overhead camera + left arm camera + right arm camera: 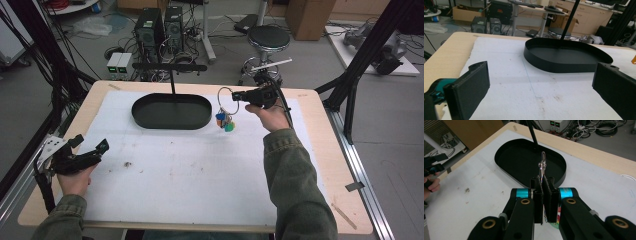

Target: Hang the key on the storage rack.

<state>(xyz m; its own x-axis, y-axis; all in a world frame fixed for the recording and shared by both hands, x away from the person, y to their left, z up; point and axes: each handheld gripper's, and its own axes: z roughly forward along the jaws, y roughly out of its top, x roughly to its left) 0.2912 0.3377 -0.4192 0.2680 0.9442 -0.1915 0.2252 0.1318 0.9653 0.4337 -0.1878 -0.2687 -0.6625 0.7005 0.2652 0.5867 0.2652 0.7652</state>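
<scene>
The left claw (90,150) rests open and empty at the near left corner of the white-covered wooden surface (200,175). Farther off, the right claw (235,95) is clamped on a metal key ring with small coloured tags (225,107), which hangs above the surface just right of the black oval metal tray (150,117).

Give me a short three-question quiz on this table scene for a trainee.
1. True or false: the right hand-held gripper is clamped on the key ring.
2. What hangs below the ring? A) coloured tags B) a spoon C) a cloth
3. Fill in: the left hand-held gripper has its jaws ____.

Key:
1. True; the ring sticks out of the shut jaws, lifted off the white mat beside the black tray.
2. A.
3. Open, nothing between them.
</scene>
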